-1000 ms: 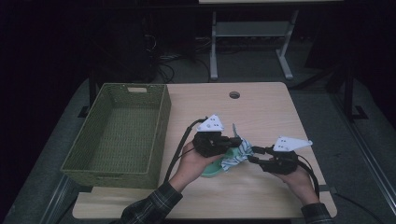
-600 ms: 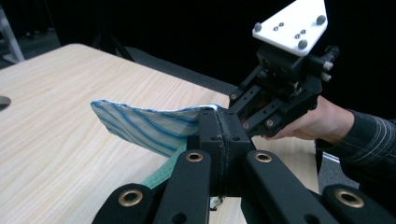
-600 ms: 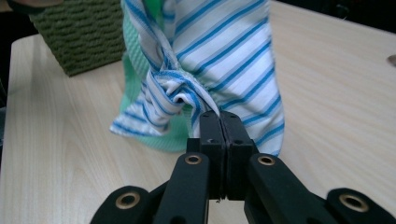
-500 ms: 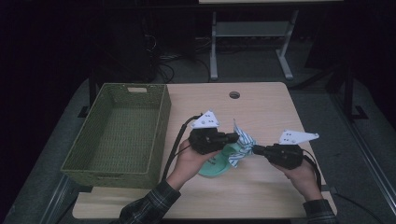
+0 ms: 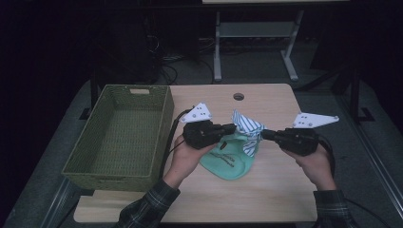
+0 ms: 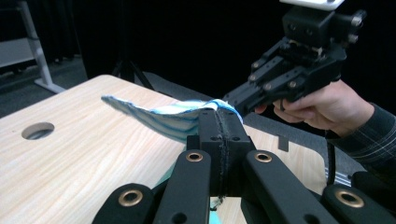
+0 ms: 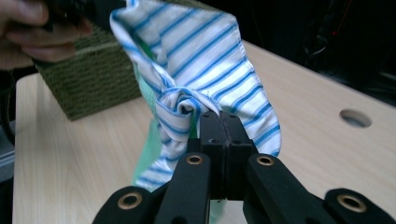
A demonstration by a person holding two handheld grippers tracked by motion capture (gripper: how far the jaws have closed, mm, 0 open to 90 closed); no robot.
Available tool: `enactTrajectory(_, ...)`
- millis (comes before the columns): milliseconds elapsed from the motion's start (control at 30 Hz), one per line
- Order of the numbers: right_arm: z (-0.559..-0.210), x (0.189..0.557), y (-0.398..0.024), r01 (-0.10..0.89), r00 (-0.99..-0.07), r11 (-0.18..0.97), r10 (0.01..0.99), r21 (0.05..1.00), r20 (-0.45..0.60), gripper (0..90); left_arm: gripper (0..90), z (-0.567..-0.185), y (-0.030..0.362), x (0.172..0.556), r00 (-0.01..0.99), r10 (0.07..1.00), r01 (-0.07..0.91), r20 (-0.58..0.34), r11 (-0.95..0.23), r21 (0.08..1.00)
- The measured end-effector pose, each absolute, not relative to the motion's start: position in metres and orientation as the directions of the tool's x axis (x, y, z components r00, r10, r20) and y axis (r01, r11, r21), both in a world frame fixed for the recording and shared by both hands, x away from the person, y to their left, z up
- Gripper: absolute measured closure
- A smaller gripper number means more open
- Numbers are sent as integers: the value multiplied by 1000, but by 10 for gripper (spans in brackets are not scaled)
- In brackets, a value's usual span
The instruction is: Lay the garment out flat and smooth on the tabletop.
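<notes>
Cloth (image 5: 240,142) striped part bunched, print unreadable, left gripper (image 5: 233,127) and right gripper (image 5: 264,134) both clamping it.

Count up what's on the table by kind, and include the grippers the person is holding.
Grippers: 2, the left gripper and the right gripper, each with its jaws shut on the cloth
Cloth, striped blue and white with a green side: 1
Green woven basket: 1
Total: 4
</notes>
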State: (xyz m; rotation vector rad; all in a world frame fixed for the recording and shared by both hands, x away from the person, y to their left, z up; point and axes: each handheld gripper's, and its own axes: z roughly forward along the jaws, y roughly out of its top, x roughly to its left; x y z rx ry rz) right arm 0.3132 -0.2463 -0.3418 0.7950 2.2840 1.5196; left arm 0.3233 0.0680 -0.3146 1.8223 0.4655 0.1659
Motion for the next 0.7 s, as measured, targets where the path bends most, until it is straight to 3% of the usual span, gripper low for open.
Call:
enactTrajectory(500, -287, 289, -244, 175, -822, 274, 570, 946, -12, 897, 896, -284, 80, 296, 917, 389, 169, -84, -190, 967)
enactTrajectory(700, -282, 289, -242, 172, -821, 299, 570, 939, -31, 896, 895, -283, 81, 296, 909, 410, 177, -78, -207, 962)
